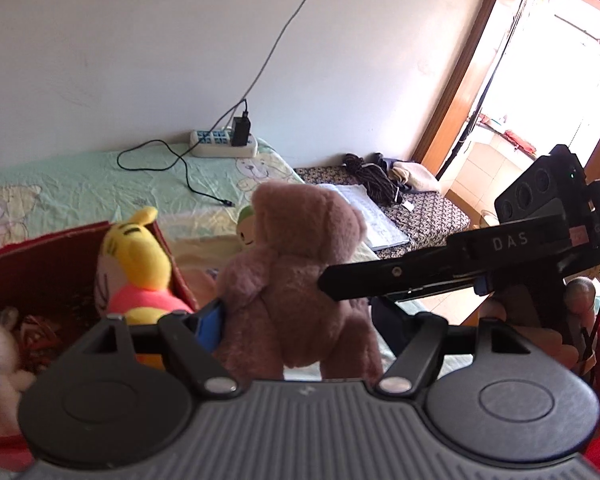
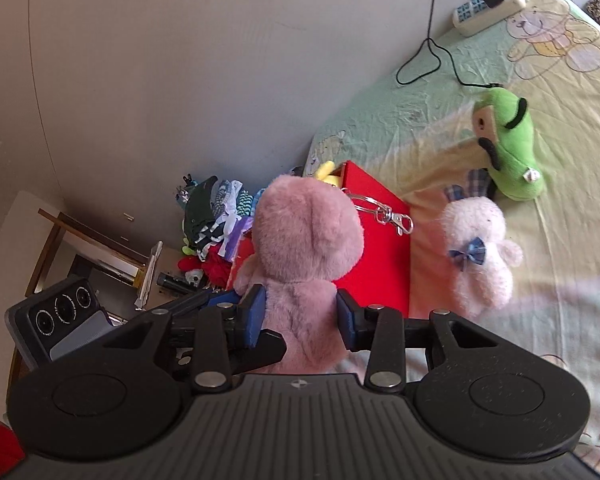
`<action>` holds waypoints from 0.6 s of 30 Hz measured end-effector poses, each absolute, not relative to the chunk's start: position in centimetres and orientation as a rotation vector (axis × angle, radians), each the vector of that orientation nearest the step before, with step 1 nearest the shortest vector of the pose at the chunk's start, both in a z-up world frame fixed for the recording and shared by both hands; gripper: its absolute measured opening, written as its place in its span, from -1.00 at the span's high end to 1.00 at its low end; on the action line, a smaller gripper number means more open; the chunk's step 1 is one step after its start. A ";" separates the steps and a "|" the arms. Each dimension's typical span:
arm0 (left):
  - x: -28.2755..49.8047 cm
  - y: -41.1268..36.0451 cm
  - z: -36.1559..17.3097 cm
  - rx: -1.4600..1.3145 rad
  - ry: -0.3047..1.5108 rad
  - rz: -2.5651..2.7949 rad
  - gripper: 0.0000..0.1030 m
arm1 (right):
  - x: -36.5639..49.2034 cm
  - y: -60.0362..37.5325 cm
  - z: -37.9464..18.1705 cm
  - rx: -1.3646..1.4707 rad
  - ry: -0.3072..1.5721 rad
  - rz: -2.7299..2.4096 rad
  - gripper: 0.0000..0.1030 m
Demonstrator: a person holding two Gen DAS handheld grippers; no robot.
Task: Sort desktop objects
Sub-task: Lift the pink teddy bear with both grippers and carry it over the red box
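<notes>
A pink-brown teddy bear (image 1: pixel 300 264) hangs in the air above the bed, gripped from two sides. My left gripper (image 1: pixel 296 320) is shut on its lower body, one blue pad (image 1: pixel 208 326) pressing its flank. My right gripper (image 2: pixel 300 316) is shut on the bear (image 2: pixel 308 232) too, and its black finger (image 1: pixel 380 276) reaches in from the right. A metal key ring (image 2: pixel 388 212) dangles by the bear's head. Behind stands a red box (image 2: pixel 380 248) with a yellow plush (image 1: pixel 140 256) leaning over its rim. A white bunny (image 2: pixel 476 256) and a green plush (image 2: pixel 508 148) lie on the sheet.
A power strip (image 1: pixel 224 144) with a charger and black cable lies at the bed's far edge by the wall. An open notebook (image 1: pixel 376 216) and dark cords (image 1: pixel 372 180) lie on a patterned cover. Clothes (image 2: pixel 216 216) are piled beyond the box. A bright doorway (image 1: pixel 540 80) is on the right.
</notes>
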State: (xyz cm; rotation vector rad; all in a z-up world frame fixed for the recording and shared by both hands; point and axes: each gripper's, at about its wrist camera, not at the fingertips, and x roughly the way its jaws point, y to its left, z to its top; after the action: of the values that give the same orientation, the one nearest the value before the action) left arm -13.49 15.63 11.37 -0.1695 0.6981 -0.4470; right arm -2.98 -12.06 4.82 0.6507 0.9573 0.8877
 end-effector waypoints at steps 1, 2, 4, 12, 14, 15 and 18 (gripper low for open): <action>-13.7 16.6 11.6 -0.178 0.693 -0.446 -0.44 | -3.1 -11.1 5.1 0.647 0.948 0.892 0.21; -13.8 17.7 11.8 -0.189 0.688 -0.445 -0.44 | -3.2 -10.2 5.4 0.644 0.939 0.897 0.21; -14.0 19.5 11.9 -0.208 0.683 -0.442 -0.44 | -3.2 -8.4 5.9 0.644 0.919 0.917 0.23; -14.7 25.0 11.8 -0.230 0.673 -0.414 -0.44 | -3.0 -1.6 6.3 0.624 0.870 0.969 0.28; -15.0 26.0 11.8 -0.230 0.666 -0.409 -0.44 | -3.1 -0.3 6.1 0.625 0.868 0.967 0.28; -15.1 26.4 11.9 -0.230 0.661 -0.405 -0.44 | -3.2 0.2 6.1 0.623 0.866 0.969 0.28; -14.9 27.7 11.7 -0.245 0.656 -0.390 -0.44 | -3.4 1.6 6.4 0.617 0.860 0.977 0.28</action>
State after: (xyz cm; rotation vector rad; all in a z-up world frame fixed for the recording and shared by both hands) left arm -14.86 27.70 11.65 -0.2446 0.6565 -0.3903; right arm -3.40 1.60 6.41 0.6173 0.8599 0.9770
